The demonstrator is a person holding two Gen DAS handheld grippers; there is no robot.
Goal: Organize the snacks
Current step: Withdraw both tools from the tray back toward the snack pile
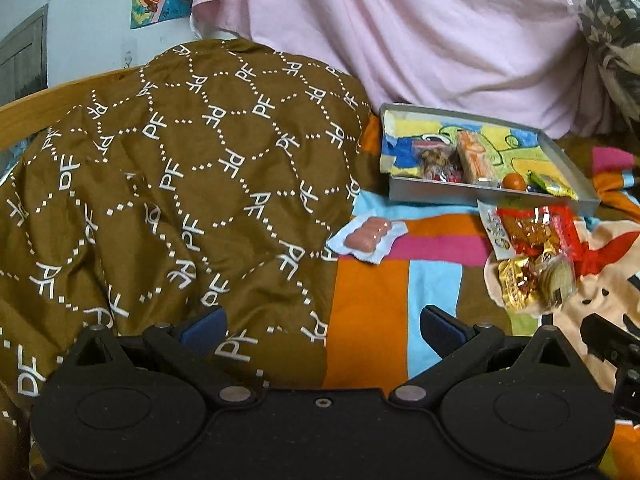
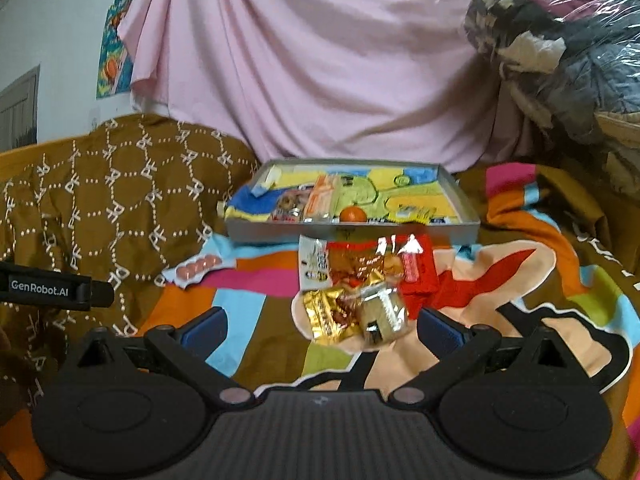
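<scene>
A shallow grey box (image 1: 492,196) (image 2: 352,231) with a colourful lining lies on the bed and holds several snacks, among them an orange ball (image 1: 513,181) (image 2: 353,214). In front of it lies a red and clear snack bag (image 1: 532,232) (image 2: 372,264), with gold-wrapped packets (image 1: 532,280) (image 2: 352,312) nearer me. A pack of pink sausages (image 1: 368,236) (image 2: 198,266) lies to the left. My left gripper (image 1: 322,328) is open and empty, short of the sausages. My right gripper (image 2: 320,328) is open, its fingers either side of the gold packets.
A brown quilt with white letters (image 1: 180,184) (image 2: 112,208) is heaped on the left. A pink sheet (image 1: 400,40) (image 2: 320,72) hangs behind the box. A plastic-wrapped bundle (image 2: 560,60) sits at the right. The bedspread (image 1: 400,280) is multicoloured.
</scene>
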